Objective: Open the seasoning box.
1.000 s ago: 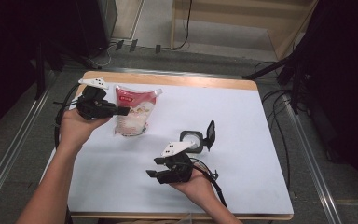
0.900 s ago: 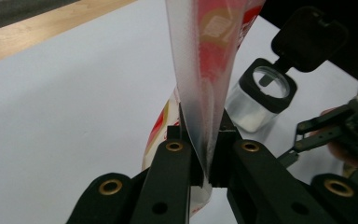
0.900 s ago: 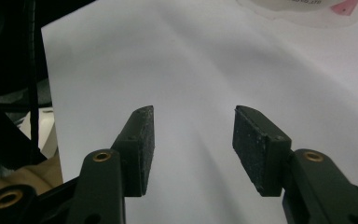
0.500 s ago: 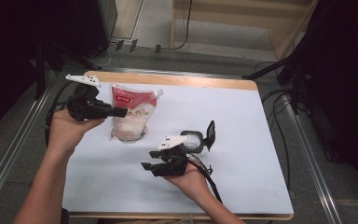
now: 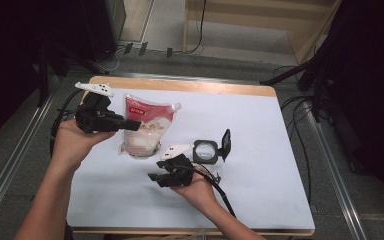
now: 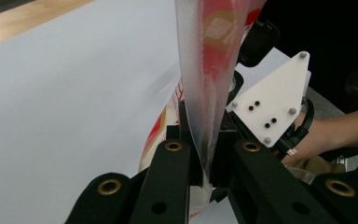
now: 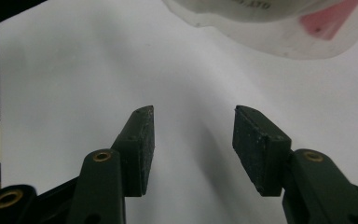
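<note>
Right gripper (image 5: pixel 155 177): jaws apart, nothing between them; in the right gripper view the pads (image 7: pixel 142 149) hang over bare white sheet, with the pouch's rounded bottom edge at 12 o'clock.

Left gripper (image 5: pixel 132 123): jaws clamped on the pouch's side seam; the left gripper view shows the clear sealed strip pinched between the pads, and beyond it the other gripper's white plate.

Pouch (image 5: pixel 147 127): red-and-white spouted bag, at 11 o'clock from the right gripper. Long axis runs 12 to 6 in the high view; corner spout toward 1 o'clock, bottom toward the person.

Black-framed round item with raised flap (image 5: pixel 207 150): at 2 o'clock from the right gripper; seen in the high view.

Table (image 5: pixel 260 150): white sheet on a wooden board, wood edge at the far side.

Room: grey floor, cables and dark stands beyond the table.
</note>
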The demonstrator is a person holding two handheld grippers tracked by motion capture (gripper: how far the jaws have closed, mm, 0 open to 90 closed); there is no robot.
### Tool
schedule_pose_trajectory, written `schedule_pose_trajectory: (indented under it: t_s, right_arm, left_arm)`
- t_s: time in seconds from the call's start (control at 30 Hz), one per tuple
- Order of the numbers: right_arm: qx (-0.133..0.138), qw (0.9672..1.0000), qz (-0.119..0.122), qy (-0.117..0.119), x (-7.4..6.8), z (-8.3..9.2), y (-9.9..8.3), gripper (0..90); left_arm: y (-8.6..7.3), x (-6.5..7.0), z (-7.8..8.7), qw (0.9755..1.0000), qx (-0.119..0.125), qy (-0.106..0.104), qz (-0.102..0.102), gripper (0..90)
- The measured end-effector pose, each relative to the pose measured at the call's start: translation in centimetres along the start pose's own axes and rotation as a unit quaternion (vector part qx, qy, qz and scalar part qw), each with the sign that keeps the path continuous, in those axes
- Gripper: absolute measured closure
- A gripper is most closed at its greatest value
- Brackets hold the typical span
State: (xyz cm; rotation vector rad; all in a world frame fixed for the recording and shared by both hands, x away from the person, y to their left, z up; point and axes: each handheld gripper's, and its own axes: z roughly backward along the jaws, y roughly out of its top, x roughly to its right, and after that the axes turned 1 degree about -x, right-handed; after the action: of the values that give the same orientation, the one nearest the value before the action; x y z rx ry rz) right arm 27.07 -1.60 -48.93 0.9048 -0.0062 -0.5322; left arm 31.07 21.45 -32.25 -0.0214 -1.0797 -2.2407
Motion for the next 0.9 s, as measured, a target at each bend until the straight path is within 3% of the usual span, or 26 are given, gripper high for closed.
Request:
schedule_pose_trajectory:
  t_s: [0.27,0.5,0.77,0.9]
  right_arm:
    - [0.019,0.9997,-0.005,-0.016,0.5,0.3,0.0,47.8]
    - [0.042,0.9983,-0.005,-0.04,0.8,0.5,-0.3,48.7]
    - [0.06,0.9972,-0.006,-0.045,0.9,0.3,-0.5,49.7]
    - [0.077,0.9958,0.006,-0.049,0.4,0.6,-0.4,50.9]
  left_arm:
    - [0.2,0.8,-0.7,0.9997,-0.016,-0.015,0.006,88.1]
    - [0.3,1.2,-1.0,0.9986,-0.027,-0.041,0.019,88.1]
    - [0.5,1.5,-0.6,0.9947,-0.018,-0.086,0.054,88.1]
    - [0.5,1.5,-0.8,0.9953,-0.019,-0.079,0.053,87.4]
